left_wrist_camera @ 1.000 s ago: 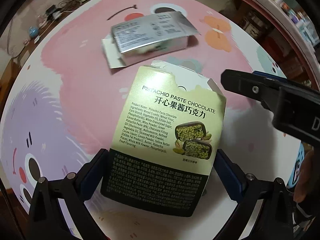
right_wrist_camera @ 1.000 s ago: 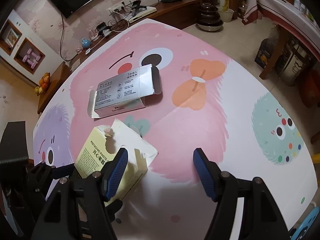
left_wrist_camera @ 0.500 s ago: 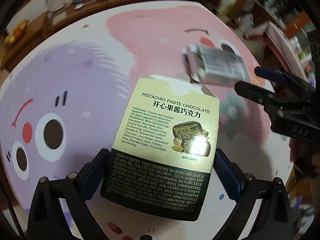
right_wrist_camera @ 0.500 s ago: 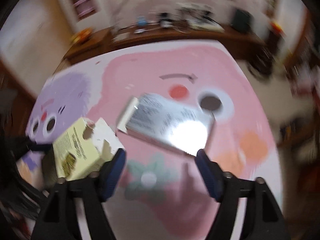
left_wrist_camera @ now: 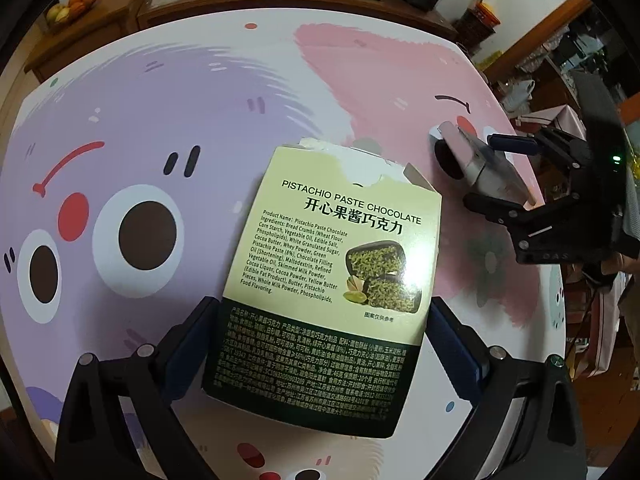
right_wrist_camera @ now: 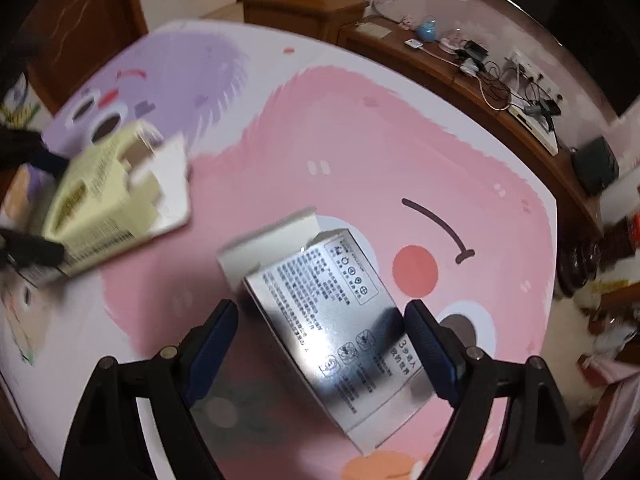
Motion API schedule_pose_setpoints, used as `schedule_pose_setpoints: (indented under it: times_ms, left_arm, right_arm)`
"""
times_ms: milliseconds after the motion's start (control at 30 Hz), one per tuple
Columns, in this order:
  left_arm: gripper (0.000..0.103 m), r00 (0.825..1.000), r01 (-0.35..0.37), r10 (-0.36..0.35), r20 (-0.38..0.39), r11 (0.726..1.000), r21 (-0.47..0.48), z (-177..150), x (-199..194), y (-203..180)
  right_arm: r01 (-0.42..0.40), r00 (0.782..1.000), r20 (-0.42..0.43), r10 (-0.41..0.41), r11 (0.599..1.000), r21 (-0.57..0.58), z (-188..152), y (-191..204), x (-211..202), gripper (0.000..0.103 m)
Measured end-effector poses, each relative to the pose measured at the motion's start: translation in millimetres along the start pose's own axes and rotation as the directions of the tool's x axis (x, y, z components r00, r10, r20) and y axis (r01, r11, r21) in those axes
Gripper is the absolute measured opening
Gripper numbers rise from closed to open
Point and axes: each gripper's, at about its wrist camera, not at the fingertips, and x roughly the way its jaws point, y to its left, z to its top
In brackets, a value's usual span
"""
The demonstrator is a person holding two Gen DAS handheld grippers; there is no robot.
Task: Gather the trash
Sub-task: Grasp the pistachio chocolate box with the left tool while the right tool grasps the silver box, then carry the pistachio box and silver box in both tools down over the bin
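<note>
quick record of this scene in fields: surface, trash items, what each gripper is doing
surface: table with a cartoon monster cloth
trash 1: pistachio chocolate box, torn open
trash 2: silver box, flap open, lying on table
left gripper: shut on pistachio chocolate box
right gripper: open, fingers either side of silver box, not gripping

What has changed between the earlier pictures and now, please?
The right tongs have let go of the pistachio chocolate box, opened wide and swung over to the silver box, which now lies between their open fingers, not gripped. The left tongs have carried the chocolate box from the pink patch to over the purple patch of the table. Unchanged: the left tongs' grip, and the silver box lying on the table.
</note>
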Motion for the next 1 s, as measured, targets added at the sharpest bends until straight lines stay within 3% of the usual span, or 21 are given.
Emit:
schedule_pose_setpoints:
  times_ms: [100,200,267,433,600,767,1000]
  left_arm:
    - [0.099,1.000,-0.002,0.002,0.004,1.000,0.000,-2.3,-6.3,10.2]
    - [0.099,1.000,-0.017,0.017,0.009,1.000,0.003,-0.2,-3.4,9.1]
    - [0.099,1.000,-0.026,0.026,0.013,1.000,0.005,-0.3,-2.5,6.5]
    - [0.099,0.999,-0.033,0.033,0.017,0.999,-0.010,-3.0,-3.9,-2.0]
    - [0.099,0.999,-0.022,0.023,0.036,1.000,-0.019,-12.3,-4.1,-5.9]
    - [0.098,0.999,0.006,-0.005,0.050,1.000,-0.023,-35.2,-8.2,-15.3]
    - [0.097,0.997,0.016,-0.015,0.077,1.000,-0.007,-87.2,-29.7,-46.0]
  right_arm:
    - [-0.013,1.000,-0.025,0.013,1.000,0.009,1.6,-7.9,6.2,0.086]
    - [-0.067,0.995,-0.064,0.073,0.994,0.091,2.1,-18.0,11.2,0.086]
    - [-0.096,0.993,-0.061,0.105,0.987,0.130,1.7,-21.8,10.4,0.077]
    - [-0.063,0.997,-0.041,0.072,0.979,0.193,-8.1,-15.6,3.3,0.066]
    - [-0.079,0.997,0.019,0.077,0.951,0.298,-29.1,-0.1,-10.5,0.064]
    - [-0.142,0.989,0.089,0.114,0.887,0.440,-62.5,20.6,-31.1,0.064]
    - [-0.242,0.970,0.146,0.193,0.753,0.612,-125.9,61.1,-57.2,0.064]
